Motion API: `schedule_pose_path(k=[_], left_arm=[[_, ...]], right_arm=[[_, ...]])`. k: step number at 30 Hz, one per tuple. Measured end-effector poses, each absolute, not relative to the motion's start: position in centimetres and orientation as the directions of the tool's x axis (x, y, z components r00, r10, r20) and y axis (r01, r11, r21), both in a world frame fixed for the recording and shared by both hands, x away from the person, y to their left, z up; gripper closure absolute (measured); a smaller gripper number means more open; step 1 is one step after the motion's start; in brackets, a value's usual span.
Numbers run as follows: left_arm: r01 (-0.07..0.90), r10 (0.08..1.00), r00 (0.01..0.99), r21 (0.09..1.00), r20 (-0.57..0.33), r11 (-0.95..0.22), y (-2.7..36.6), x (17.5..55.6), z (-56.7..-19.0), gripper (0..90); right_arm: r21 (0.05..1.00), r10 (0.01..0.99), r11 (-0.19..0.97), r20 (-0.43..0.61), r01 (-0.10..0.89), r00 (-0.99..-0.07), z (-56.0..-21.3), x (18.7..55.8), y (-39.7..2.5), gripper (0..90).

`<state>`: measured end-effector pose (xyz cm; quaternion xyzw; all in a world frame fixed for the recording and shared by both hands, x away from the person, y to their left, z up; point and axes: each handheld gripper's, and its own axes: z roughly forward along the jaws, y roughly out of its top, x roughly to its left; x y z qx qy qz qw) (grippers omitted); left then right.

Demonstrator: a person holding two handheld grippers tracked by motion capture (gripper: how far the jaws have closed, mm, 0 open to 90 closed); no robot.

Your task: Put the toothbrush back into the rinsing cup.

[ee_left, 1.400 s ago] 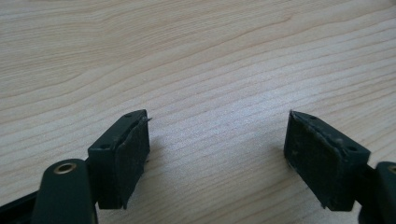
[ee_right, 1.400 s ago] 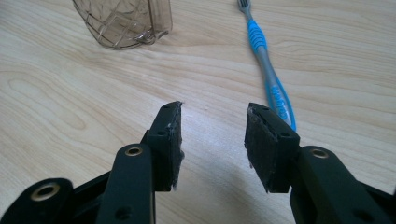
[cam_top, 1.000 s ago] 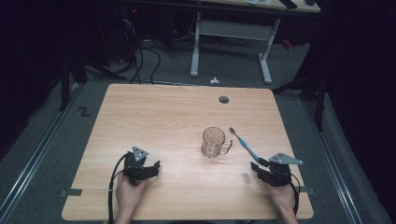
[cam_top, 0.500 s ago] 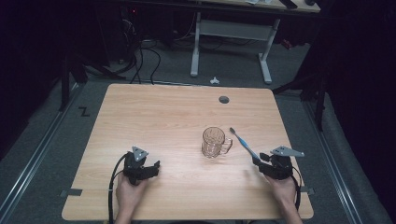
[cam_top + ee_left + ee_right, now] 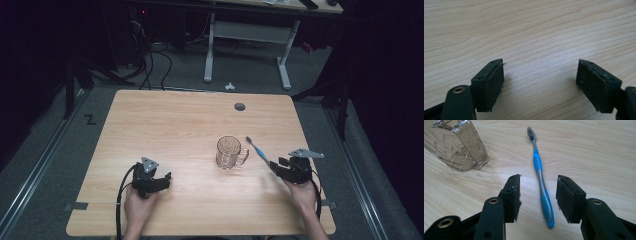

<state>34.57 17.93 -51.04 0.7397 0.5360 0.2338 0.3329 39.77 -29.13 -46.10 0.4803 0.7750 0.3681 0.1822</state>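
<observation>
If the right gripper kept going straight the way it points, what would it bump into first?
Probably nothing solid: the toothbrush lies lengthwise between the right gripper's open jaws, so they would likely slide along its handle. The mug sits off to one side.

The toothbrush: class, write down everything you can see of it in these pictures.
The toothbrush is slim, seemingly plastic, with a grey stem, bright blue ribbed grip sections and a blue tail end, and dark bristles at its head. It lies flat on the wooden table, head pointing away from the right gripper, just right of the glass mug and apart from it. Its handle end sits between the gripper's open jaws, which have not closed on it.
</observation>
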Motion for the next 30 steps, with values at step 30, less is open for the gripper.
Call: schedule_pose_path(k=[30], left_arm=[[0.637, 0.949, 0.315, 0.744, -0.011, -0.203, 17.9, 34.6, -51.0, 22.9]], right_arm=[[0.616, 0.856, 0.388, 0.035, 0.685, -0.516, -45.2, 45.5, -27.3, 61.0]])
